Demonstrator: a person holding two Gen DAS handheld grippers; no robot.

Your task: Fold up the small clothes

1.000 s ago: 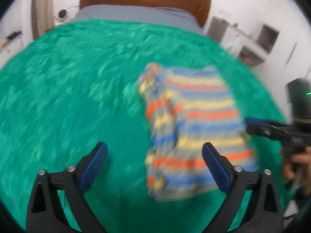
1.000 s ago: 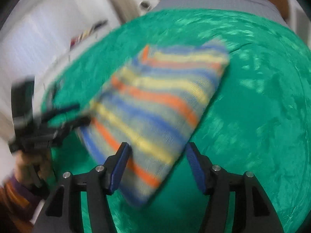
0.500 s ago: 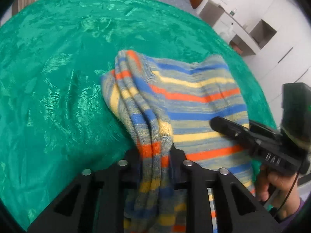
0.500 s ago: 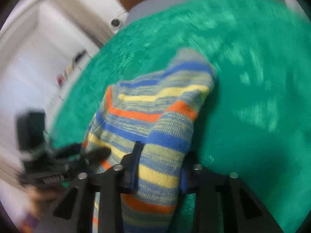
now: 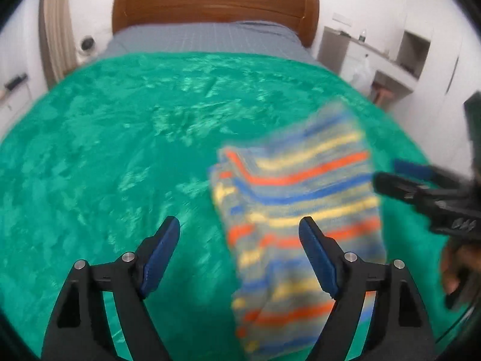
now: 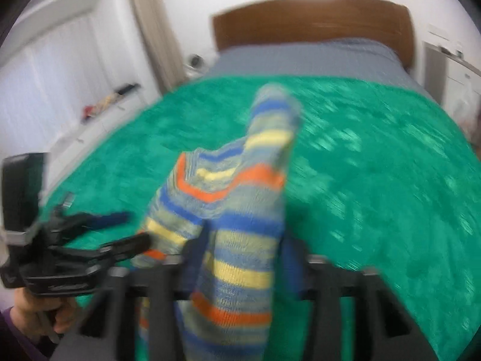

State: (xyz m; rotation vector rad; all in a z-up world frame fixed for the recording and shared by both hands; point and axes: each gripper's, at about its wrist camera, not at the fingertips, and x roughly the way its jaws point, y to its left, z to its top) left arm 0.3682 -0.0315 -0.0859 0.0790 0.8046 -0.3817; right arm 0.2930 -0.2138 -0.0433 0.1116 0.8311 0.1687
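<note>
A small knitted garment with orange, blue, yellow and grey stripes lies folded on the green blanket. My left gripper is open and empty, its right finger over the garment's left part. In the right wrist view my right gripper is shut on the striped garment, which bunches up between the jaws and rises ahead of them. The left gripper shows open at the left of that view. The right gripper shows at the right edge of the left wrist view.
The green blanket covers a bed with a grey sheet and a brown wooden headboard at the far end. A white desk and shelves stand to the right of the bed. A curtain and white wall panels stand to the left.
My left gripper has let go of the garment, opened and pulled back. My right gripper stays shut on the garment and has lifted its edge; both views are blurred by motion.
</note>
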